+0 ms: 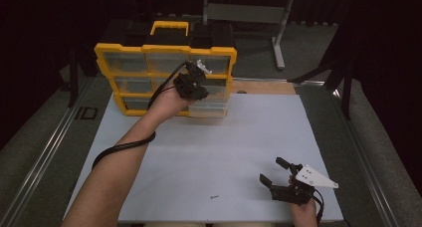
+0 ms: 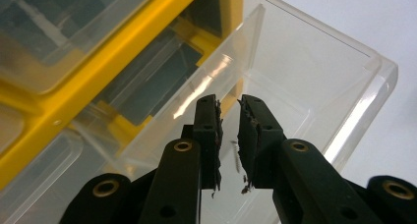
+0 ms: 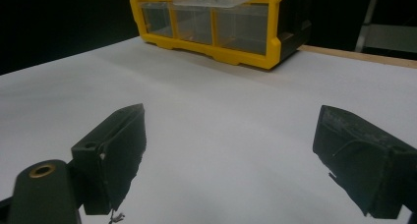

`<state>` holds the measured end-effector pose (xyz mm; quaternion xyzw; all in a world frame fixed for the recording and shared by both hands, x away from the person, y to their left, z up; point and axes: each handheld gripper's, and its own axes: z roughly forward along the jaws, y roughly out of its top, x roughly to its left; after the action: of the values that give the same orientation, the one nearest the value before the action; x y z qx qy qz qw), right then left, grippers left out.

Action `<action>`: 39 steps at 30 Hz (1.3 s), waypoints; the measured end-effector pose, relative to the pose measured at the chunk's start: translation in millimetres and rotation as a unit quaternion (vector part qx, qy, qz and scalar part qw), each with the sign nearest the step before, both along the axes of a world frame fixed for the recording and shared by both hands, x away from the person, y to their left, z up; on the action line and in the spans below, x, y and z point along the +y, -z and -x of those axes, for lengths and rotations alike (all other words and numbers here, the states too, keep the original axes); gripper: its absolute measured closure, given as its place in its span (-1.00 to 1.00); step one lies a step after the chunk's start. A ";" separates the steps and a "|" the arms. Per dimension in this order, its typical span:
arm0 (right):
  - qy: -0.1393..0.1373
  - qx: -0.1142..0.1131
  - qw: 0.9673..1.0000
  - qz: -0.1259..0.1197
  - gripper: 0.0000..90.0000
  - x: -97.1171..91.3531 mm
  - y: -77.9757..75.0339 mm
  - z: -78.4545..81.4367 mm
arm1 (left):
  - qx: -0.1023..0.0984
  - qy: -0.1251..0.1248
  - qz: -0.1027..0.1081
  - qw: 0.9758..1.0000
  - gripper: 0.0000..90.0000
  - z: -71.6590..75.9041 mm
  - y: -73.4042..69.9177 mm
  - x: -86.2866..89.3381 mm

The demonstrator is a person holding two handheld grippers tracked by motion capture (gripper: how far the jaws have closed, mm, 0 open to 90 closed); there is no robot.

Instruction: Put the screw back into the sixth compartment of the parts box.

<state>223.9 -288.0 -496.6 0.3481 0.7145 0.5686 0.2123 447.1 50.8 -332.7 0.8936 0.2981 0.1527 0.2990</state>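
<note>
A yellow organizer (image 1: 119,52) with clear drawers stands at the table's back left. One clear drawer (image 1: 211,108) on its right side is pulled out. My left gripper (image 1: 198,91) hangs over that drawer. In the left gripper view its jaws stand a narrow gap apart above the drawer (image 2: 314,86), so the left gripper (image 2: 229,103) is open. A tiny thin piece (image 2: 236,153) shows low in the gap; I cannot tell what it is. My right gripper (image 1: 271,169) rests near the front right of the table, wide open with nothing between its jaws, as the right gripper view (image 3: 231,116) also shows.
A small screw (image 1: 214,197) lies on the white table top (image 1: 224,142) near the front edge, left of the right gripper. The left gripper's black cable (image 1: 119,147) loops across the table's left side. A wooden strip (image 1: 268,86) borders the back right.
</note>
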 end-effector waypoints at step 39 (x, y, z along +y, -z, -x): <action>0.001 0.002 1.000 0.001 -0.72 0.2 0.4 -0.2 | -0.041 0.061 0.143 0.987 -0.67 86.0 -5.8 49.5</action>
<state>224.1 -287.8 -497.0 0.3498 0.7154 0.5666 0.2117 361.1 100.3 -326.9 0.8511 0.2493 0.1261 0.4444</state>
